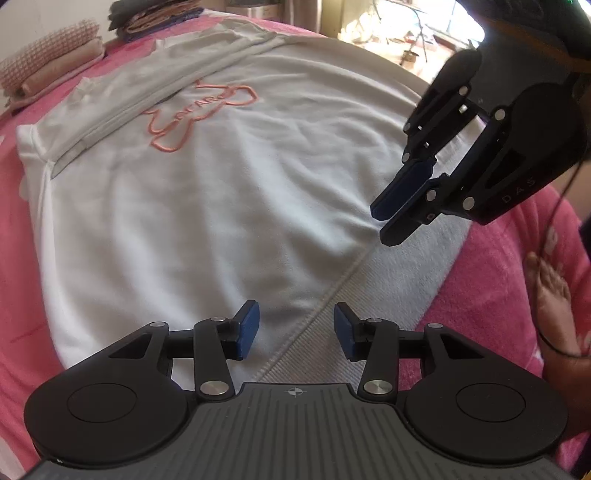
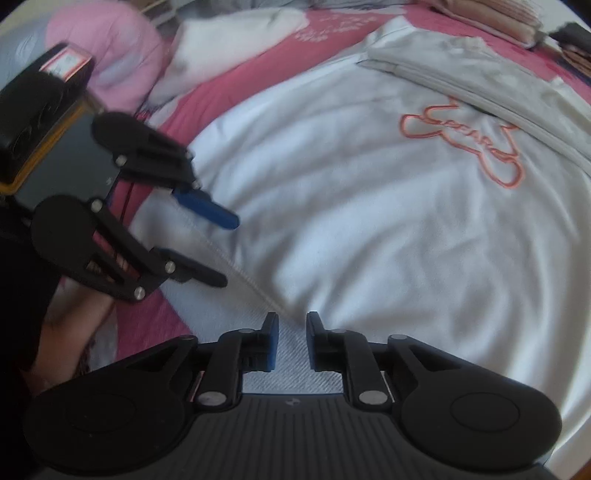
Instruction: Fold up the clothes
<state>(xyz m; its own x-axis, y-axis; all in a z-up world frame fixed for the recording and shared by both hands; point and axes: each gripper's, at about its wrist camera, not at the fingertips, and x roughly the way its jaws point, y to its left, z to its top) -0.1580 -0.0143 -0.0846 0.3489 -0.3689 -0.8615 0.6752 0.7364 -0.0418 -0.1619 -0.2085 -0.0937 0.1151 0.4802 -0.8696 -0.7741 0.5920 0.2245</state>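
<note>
A white sweatshirt [image 1: 207, 192] [image 2: 369, 229] with an orange outlined logo [image 1: 192, 114] lies spread flat on a pink bedspread [image 1: 22, 258]. One sleeve [image 1: 147, 99] is folded across its far end. Its ribbed hem [image 1: 369, 291] [image 2: 295, 380] lies nearest to me. My left gripper [image 1: 295, 317] [image 2: 231, 251] hovers open over the hem seam, with nothing between its blue pads. My right gripper [image 2: 292, 321] [image 1: 382, 225] points down at the hem's right part. Its jaws stand a narrow gap apart, and the cloth lies below them, not pinched.
Folded beige and checked clothes [image 1: 48, 70] and a dark stack [image 1: 147, 18] sit at the bed's far edge. Loose pink [image 2: 110, 48] and white [image 2: 229, 40] garments lie beyond the sweatshirt in the right wrist view. A person's bare foot [image 1: 550, 295] rests on the bedspread at the right.
</note>
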